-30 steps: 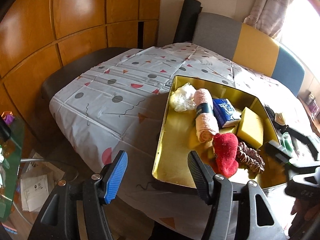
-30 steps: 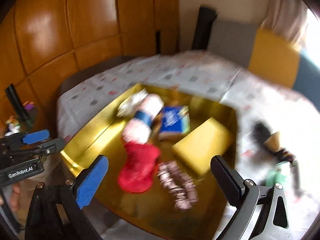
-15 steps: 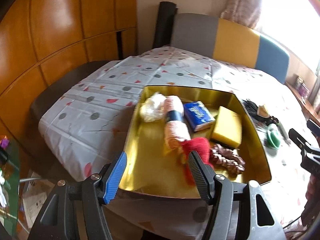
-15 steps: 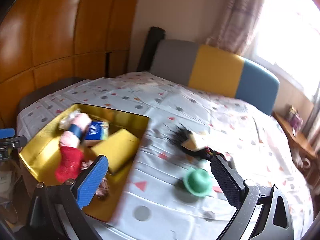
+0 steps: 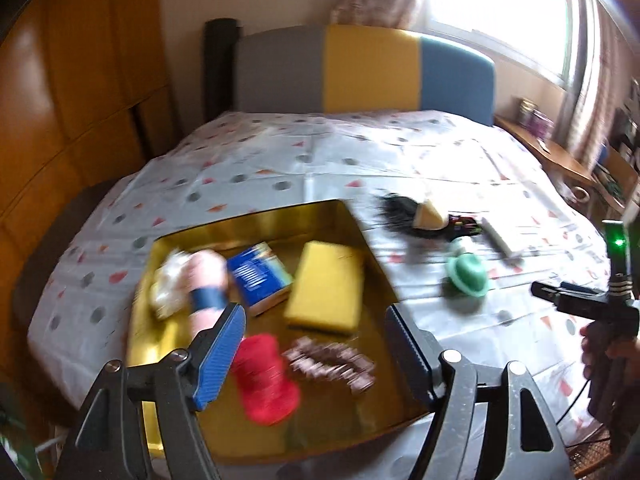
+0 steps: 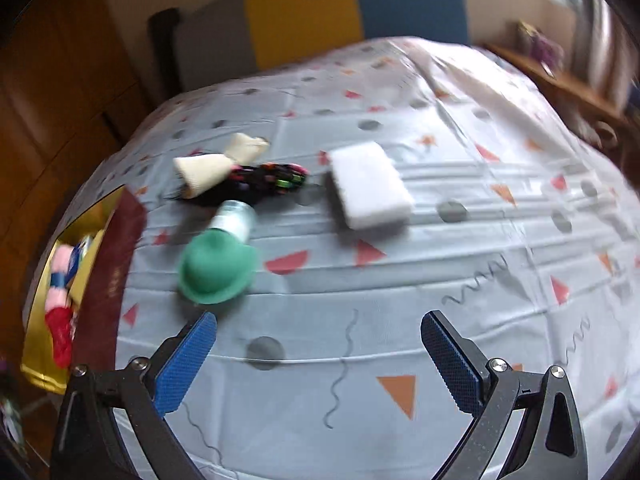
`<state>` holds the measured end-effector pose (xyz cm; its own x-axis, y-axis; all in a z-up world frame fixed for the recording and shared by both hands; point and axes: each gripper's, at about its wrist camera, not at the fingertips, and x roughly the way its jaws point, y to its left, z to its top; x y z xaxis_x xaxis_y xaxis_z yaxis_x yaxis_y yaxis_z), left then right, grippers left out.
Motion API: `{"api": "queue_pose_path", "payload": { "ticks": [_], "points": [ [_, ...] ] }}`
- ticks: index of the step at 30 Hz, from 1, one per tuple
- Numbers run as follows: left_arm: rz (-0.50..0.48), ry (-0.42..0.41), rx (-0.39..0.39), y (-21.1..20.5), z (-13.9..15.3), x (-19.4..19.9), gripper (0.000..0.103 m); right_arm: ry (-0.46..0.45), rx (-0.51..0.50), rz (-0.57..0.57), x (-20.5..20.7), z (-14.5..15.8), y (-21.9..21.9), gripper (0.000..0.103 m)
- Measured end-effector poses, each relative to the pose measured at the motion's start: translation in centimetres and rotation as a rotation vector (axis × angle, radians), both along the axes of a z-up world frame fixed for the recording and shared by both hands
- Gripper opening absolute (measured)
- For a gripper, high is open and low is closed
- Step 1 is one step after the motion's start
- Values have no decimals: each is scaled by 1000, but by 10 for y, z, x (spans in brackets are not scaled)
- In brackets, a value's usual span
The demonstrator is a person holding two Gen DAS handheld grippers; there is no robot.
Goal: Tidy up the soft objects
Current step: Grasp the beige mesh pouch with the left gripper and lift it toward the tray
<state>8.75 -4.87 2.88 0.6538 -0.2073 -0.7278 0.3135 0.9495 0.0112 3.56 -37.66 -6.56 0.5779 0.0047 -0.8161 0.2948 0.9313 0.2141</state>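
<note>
A gold tray (image 5: 344, 216) on the patterned tablecloth holds a yellow sponge (image 5: 326, 286), a blue tissue pack (image 5: 258, 276), a pink rolled towel (image 5: 206, 284), a red sock (image 5: 266, 380) and a brown scrunchie (image 5: 330, 362). My left gripper (image 5: 316, 354) hovers over the tray's near end, its jaws opening, nothing between them. My right gripper (image 6: 318, 354) stands open and empty above the cloth, right of the tray (image 6: 42, 372). Ahead of it lie a green hat-shaped item (image 6: 216, 270), a white sponge (image 6: 370, 184), a black hairy item (image 6: 256, 184) and a cream cloth (image 6: 218, 162).
A grey, yellow and blue headboard (image 5: 364, 70) backs the bed-like surface. Wooden panels (image 5: 80, 80) run along the left. A wooden side table (image 5: 560, 156) stands at the right by the window. A hand (image 5: 608, 352) holds the right gripper's handle.
Both views have swung right. The left gripper's jaws have widened over the tray. The right gripper has left the tray and now hangs over the cloth near the green item and white sponge.
</note>
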Motion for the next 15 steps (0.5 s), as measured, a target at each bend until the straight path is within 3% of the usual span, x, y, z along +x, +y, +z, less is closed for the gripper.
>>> {"api": "queue_pose_path", "payload": {
  "ticks": [7, 15],
  "points": [
    [-105, 77, -15, -72, -1, 39, 73, 10, 49, -41, 0, 3, -14, 103],
    [-209, 96, 91, -152, -16, 81, 73, -13, 100, -92, -6, 14, -22, 103]
  ]
}}
